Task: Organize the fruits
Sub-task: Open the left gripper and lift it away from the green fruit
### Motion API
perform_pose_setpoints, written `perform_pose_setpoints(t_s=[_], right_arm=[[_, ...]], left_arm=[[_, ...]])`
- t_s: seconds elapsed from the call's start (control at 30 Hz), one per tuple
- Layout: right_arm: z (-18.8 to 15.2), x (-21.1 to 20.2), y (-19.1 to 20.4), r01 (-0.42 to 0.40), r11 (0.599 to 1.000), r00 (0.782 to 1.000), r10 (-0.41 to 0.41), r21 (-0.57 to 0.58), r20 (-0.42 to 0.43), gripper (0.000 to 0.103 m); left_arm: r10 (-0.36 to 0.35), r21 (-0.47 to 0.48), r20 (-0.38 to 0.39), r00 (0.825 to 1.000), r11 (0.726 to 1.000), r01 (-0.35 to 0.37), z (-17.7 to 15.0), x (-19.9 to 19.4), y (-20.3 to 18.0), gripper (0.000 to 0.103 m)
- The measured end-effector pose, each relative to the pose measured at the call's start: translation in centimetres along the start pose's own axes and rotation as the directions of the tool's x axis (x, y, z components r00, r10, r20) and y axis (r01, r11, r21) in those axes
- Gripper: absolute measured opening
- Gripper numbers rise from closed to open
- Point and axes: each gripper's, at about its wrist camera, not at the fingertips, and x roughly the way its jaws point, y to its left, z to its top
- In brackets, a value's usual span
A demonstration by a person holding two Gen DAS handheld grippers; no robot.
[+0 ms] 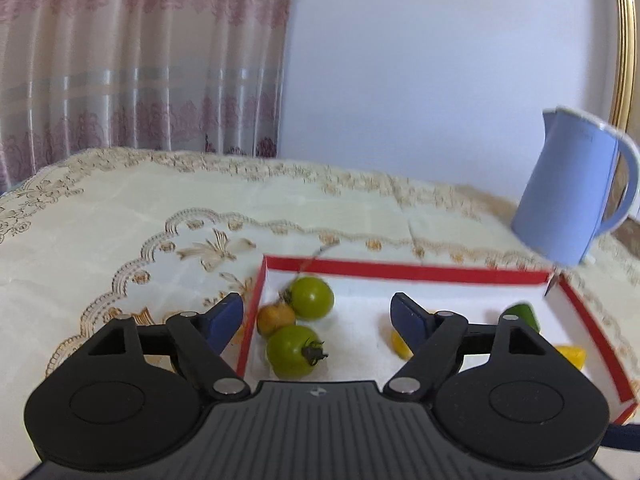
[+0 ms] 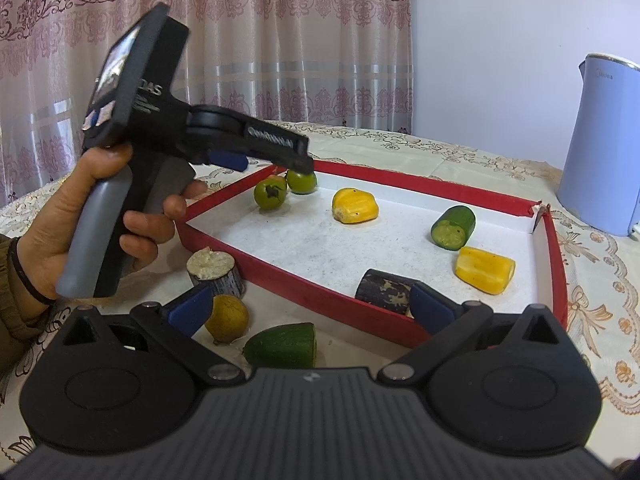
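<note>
In the tray: two green tomatoes [image 1: 301, 326] sit with a small orange fruit [image 1: 275, 318] in the far-left corner of the red-rimmed tray [image 2: 304, 286]; also inside are a yellow piece [image 2: 355, 205], a green cucumber chunk [image 2: 454, 227], a second yellow piece [image 2: 484, 270] by the right wall and a dark, mottled chunk [image 2: 386, 290] against the near wall.
Left gripper [image 1: 316, 316]: jaws spread wide above that far-left corner, nothing between them; one tomato is blurred, so it looks freshly dropped.
Right gripper [image 2: 310, 308]: jaws spread and empty, hovering at the tray's near wall.
Left to do: three pieces lie on the tablecloth outside the near-left wall, namely a dark-skinned chunk with a pale cut face [image 2: 216, 272], a yellowish round fruit [image 2: 228, 318] and a green cucumber half [image 2: 282, 346].
Progress: I'd call it roughly two thirds done, seven in, three out.
Surroundings: a blue kettle [image 2: 600, 148] stands beyond the tray's far-right corner.
</note>
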Motion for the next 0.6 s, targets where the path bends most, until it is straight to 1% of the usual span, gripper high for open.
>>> perform_pose_setpoints(t_s=[0.1,0.13,0.2,0.27,0.3,0.37,0.4,0.5,0.6], right_arm=[[0.2,-0.4,-0.2,0.011,1.0,0.999,-0.012,0.022,0.032,0.103],[0.2,-0.8,0.0,0.026,0.999,0.998,-0.027,0.02,0.055,0.103],[0.2,-2.1,0.6,0.052,0.999,0.991,-0.051,-0.002,0.124,0.103],[0.0,-3.6,1.3,0.039,0.999,0.982,-0.032,-0.031,0.187,0.103],[-0.2,-4.1,1.7,0.022,0.999,0.98,-0.013,-0.046,0.2,0.103],[-0.5,-4.7,2.5,-0.014,0.997,0.984,0.028,-0.082,0.175,0.103],[-0.7,-4.8,3.0,-0.01,0.995,0.988,0.026,-0.103,0.155,0.103],[-0.9,-4.8,4.2,0.063,0.988,0.993,-0.048,-0.138,0.11,0.103],[-0.7,-4.2,4.4,0.095,0.991,0.994,-0.09,-0.09,0.061,0.103]], left_arm=[[-0.057,-0.041,0.054,0.997,0.997,0.059,0.5,-1.1,0.6,0.081],[-0.082,-0.058,0.079,0.993,0.995,0.087,0.6,-1.6,0.9,0.081],[-0.108,-0.087,0.124,0.986,0.989,0.119,0.9,-2.4,1.5,0.081],[-0.129,-0.119,0.166,0.978,0.982,0.15,1.2,-3.1,2.1,0.081],[-0.145,-0.133,0.176,0.974,0.977,0.169,1.3,-3.3,2.4,0.081],[-0.182,-0.159,0.178,0.967,0.965,0.211,1.4,-3.4,2.9,0.081],[-0.194,-0.165,0.173,0.966,0.961,0.223,1.4,-3.3,3.0,0.081],[-0.192,-0.141,0.166,0.967,0.966,0.216,1.3,-3.3,2.5,0.081],[-0.174,-0.099,0.185,0.967,0.976,0.194,1.1,-3.8,1.9,0.081]])
